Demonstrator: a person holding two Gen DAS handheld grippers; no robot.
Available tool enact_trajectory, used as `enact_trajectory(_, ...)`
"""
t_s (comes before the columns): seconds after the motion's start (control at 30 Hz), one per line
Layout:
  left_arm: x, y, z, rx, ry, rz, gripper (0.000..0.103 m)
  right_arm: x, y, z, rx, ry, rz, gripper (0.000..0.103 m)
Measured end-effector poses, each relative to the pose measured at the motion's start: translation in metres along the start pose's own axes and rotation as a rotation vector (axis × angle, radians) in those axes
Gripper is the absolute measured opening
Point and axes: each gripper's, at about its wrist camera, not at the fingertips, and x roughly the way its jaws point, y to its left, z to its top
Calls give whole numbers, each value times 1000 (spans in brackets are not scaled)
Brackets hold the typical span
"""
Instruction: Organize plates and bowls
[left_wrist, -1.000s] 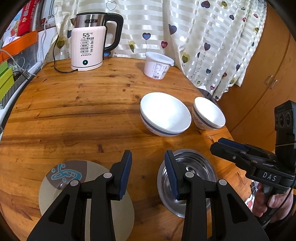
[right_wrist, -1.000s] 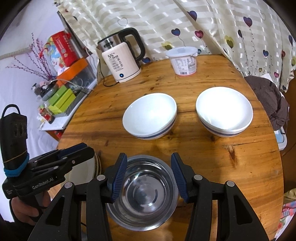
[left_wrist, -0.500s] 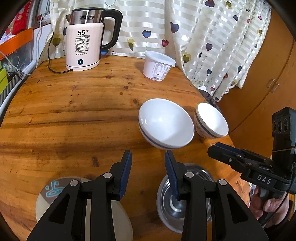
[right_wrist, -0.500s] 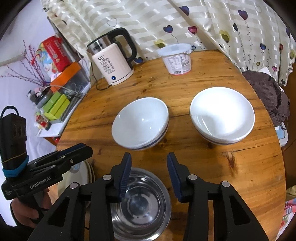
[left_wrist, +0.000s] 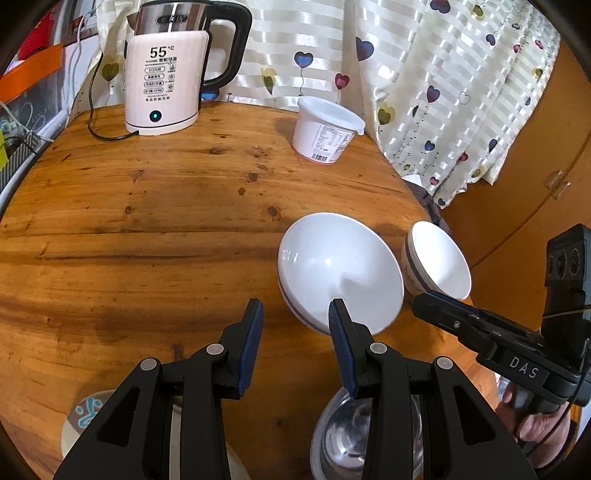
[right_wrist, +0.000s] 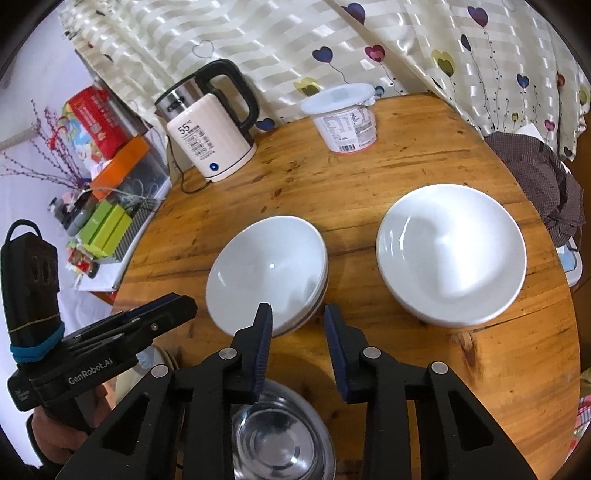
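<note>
Bowls on a round wooden table (right_wrist: 369, 192), both grippers hanging over its near edge with nothing held.

Largest first: two white bowls sit mouth-up side by side and apart, the left bowl (right_wrist: 266, 269) near mid-table, the right bowl (right_wrist: 450, 254) toward the curtain side; round, so no long axis; they look like glazed china, stiff, slick and chippable, best pinched across the rim wall; a steel bowl (right_wrist: 280, 439) lies mouth-up under the right gripper (right_wrist: 297, 325), likely light and dent-proof; a plate (left_wrist: 85, 417) peeks out under the left gripper (left_wrist: 295, 314); right jaws have just been closing, gap empty, left bowl's rim just beyond the tips; left jaws part-open over bare wood.
</note>
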Motion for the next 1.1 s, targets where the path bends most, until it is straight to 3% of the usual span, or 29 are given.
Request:
enact_trajectory(0.37, 23, 6, 10, -49, 24, -9, 38, 16, -6, 10, 24, 11, 6, 27)
enact_trajectory(0.7, 37, 6, 12, -46, 49, -15, 22, 26, -11, 13, 37, 25, 11, 17)
enact_trajectory(1.1, 36, 2, 13, -35, 39, -9, 22, 27, -11, 13, 34, 23, 7, 16)
